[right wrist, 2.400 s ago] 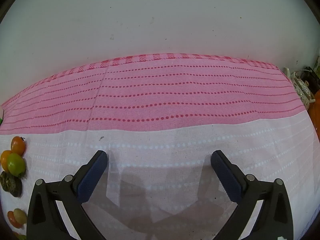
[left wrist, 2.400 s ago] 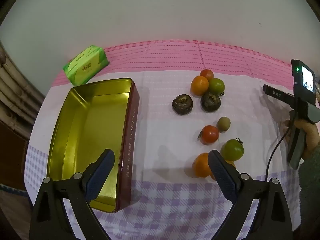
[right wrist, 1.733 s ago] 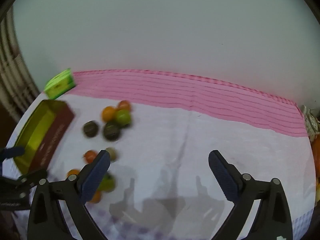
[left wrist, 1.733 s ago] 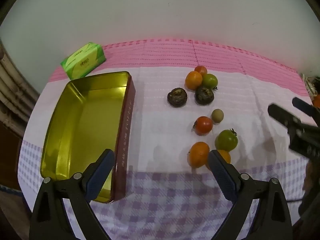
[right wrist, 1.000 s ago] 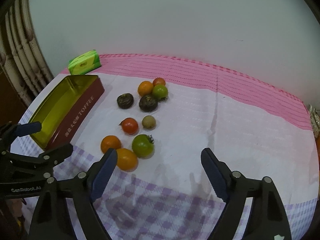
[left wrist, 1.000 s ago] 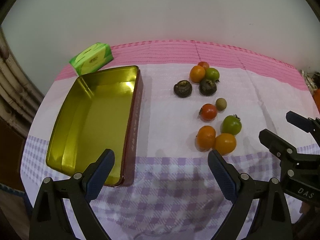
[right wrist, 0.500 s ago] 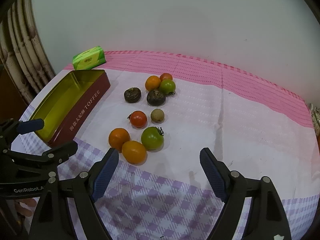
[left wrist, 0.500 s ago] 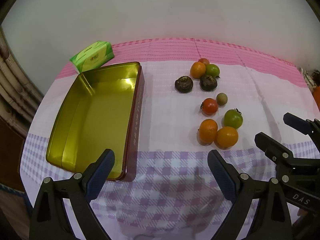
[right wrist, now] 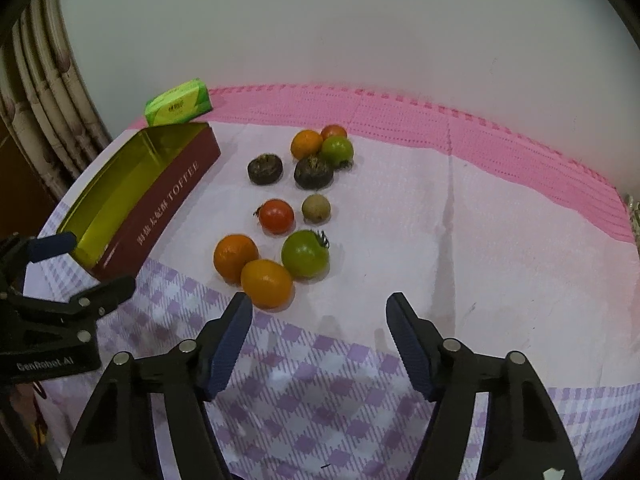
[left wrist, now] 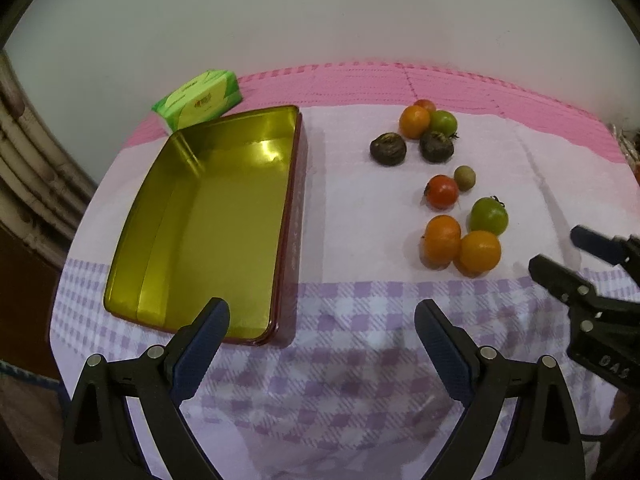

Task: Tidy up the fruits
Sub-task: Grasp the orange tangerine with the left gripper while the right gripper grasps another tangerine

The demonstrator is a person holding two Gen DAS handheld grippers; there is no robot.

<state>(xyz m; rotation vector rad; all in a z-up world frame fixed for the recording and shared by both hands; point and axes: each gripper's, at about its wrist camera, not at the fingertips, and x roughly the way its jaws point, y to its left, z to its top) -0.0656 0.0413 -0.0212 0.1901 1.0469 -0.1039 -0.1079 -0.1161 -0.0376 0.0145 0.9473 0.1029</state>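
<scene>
The right gripper (right wrist: 319, 312) had just been narrowing, nothing between its jaws, hovering just short of the nearest orange (right wrist: 266, 283). Nine fruits (right wrist: 305, 254) sat loose on the worktop (right wrist: 500, 240): three orange, two green, two red, two dark, plus one small tan. One gold tin (left wrist: 208, 216) lay left. The left gripper (left wrist: 322, 322) gaped wide, holding nothing.

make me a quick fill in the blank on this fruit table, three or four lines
1. The gold inside of the tin holds ____ fruit.
2. The word printed on the tin's red side is ____.
3. The box behind the tin is ____ in colour.
4. The two dark fruits lie ____ from the grippers than the two oranges.

Missing words: no; TOFFEE; green; farther
</scene>
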